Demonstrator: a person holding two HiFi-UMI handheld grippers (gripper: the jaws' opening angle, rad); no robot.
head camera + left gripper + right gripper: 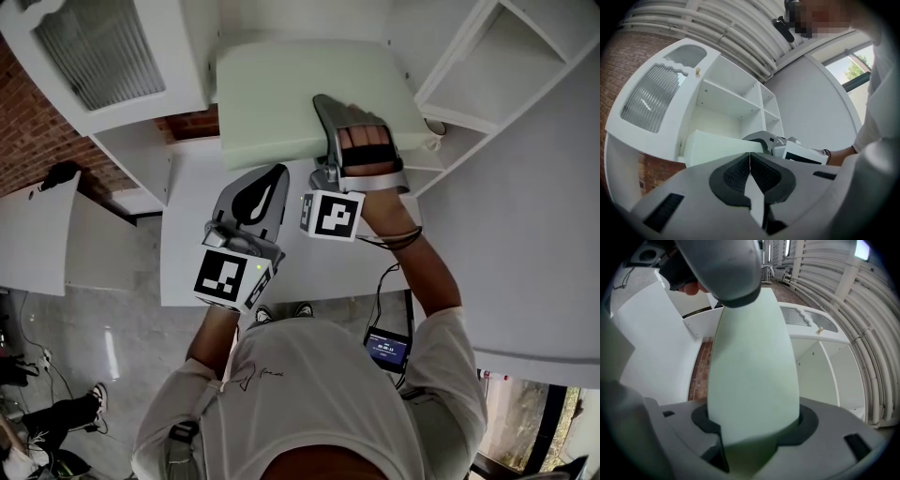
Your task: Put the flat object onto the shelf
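The flat object (300,94) is a thick pale green pad, held level in front of the white shelf unit (487,75). My right gripper (325,105) is shut on the flat object at its near right edge. In the right gripper view the pad (752,357) fills the gap between the jaws of the right gripper (754,420). My left gripper (275,175) hangs just below the pad's near edge, shut and holding nothing. In the left gripper view, the left gripper (750,159) has its pads pressed together, and the pad (717,145) and right gripper (764,139) lie beyond. I cannot tell whether the pad rests on anything.
A white cabinet door with ribbed glass (94,56) stands open at the upper left. Open shelf compartments (726,101) rise above the pad. A white counter (187,262) lies under both grippers. A brick wall (28,131) is behind at left, and a small screen device (386,349) hangs at the person's waist.
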